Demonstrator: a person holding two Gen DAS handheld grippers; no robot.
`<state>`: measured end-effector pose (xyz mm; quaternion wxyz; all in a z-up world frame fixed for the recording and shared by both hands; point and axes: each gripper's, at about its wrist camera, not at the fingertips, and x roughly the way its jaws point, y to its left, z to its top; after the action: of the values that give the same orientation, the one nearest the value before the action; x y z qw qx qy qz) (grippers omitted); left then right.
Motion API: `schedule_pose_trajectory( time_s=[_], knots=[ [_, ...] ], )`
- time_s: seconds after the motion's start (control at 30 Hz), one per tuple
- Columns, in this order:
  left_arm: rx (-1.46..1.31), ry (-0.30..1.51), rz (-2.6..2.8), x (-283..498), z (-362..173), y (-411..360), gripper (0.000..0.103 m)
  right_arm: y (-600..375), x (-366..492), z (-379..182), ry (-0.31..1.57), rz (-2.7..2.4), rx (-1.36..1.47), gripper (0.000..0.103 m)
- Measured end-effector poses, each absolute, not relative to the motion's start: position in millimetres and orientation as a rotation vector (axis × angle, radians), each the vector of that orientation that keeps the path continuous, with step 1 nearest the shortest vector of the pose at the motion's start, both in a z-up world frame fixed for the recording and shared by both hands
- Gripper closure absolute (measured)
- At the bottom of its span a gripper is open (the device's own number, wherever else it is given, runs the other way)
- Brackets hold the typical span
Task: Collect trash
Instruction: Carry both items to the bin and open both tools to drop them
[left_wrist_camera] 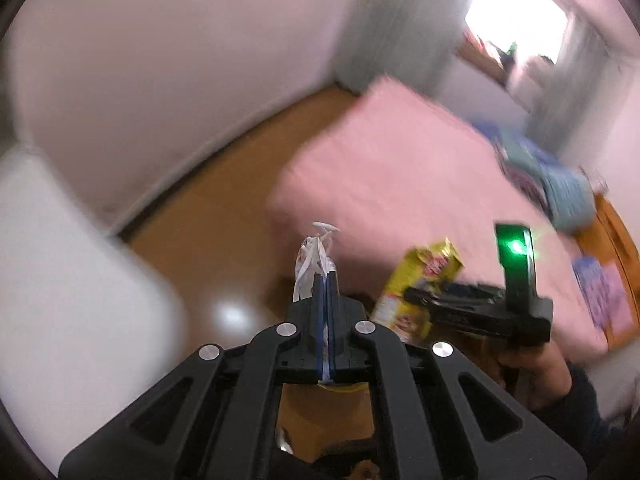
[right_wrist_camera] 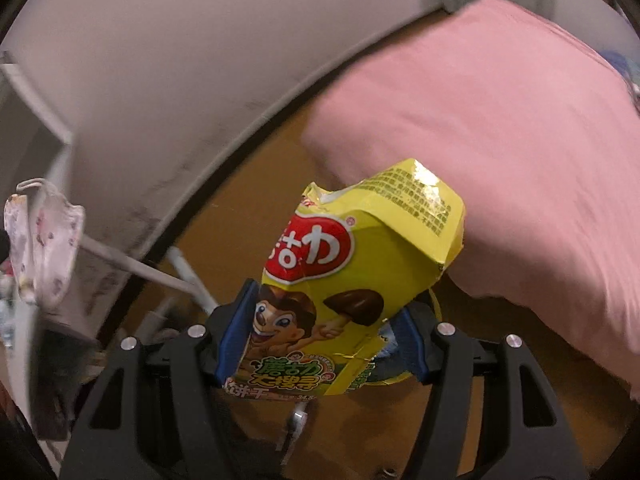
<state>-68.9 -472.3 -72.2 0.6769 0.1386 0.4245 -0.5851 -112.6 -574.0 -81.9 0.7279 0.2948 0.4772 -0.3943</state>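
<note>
While both grippers are loaded, the work sits in the carry stage of collecting trash, not the picking stage. Starting at the left, the left gripper (left_wrist_camera: 326, 280) has its two blue-padded fingers pressed together on a thin white wrapper (left_wrist_camera: 310, 264), whose crumpled end sticks out just beyond the fingertips and slightly to their left. Ahead of those tips lie the brown floor (left_wrist_camera: 208, 248) and, further off to the right, the pink bed (left_wrist_camera: 400, 168). Moving right, the right gripper (right_wrist_camera: 320, 328) is clamped on a yellow snack bag (right_wrist_camera: 360, 248): each blue pad bears on one flank of the bag's lower half, so the fingers stand partly apart with the bag filling the gap, and its torn top reaches well past the tips. In the left wrist view the same bag shows beside the left fingers, to their right, with a hand (left_wrist_camera: 528, 364) gripping the right tool's handle. No bin is visible in either view, so my judgement is that the next move calls for finding a container, bringing both loads over it, and only then letting the fingers part.
</note>
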Motion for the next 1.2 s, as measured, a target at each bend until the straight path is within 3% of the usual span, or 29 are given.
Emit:
schedule_pose_trajectory(
  time_s=[0.27,0.7,0.77,0.8,0.83,0.9,1.1,1.2],
  knots=[
    [0.420,1.171,-1.354,-94.4,-205.2,-553.0,0.103,-595.8,-157.9,-152.8,1.173,-0.926,0.759,0.040],
    [0.538,1.243,-1.411,-132.1,-255.5,-604.9,0.099,-612.1,-178.0,-171.9,1.231,-0.943,0.789,0.040],
    [0.556,1.238,-1.394,-131.7,-259.5,-601.9,0.093,-611.3,-179.6,-171.9,1.232,-0.944,0.795,0.040],
    [0.554,1.243,-1.392,-130.4,-260.2,-600.9,0.083,-610.4,-177.9,-173.6,1.235,-0.943,0.795,0.040],
    [0.549,1.241,-1.392,-130.3,-259.7,-599.1,0.066,-610.0,-177.3,-174.7,1.236,-0.940,0.794,0.040],
    [0.532,1.216,-1.389,-129.0,-253.3,-594.9,0.047,-608.5,-173.7,-174.8,1.237,-0.934,0.790,0.040],
    [0.497,1.138,-1.331,-113.0,-221.9,-575.9,0.033,-611.9,-157.9,-180.6,1.238,-0.922,0.787,0.039],
    [0.474,1.087,-1.313,-107.1,-199.8,-564.5,0.022,-613.4,-151.4,-180.2,1.241,-0.941,0.778,0.031]
  ],
)
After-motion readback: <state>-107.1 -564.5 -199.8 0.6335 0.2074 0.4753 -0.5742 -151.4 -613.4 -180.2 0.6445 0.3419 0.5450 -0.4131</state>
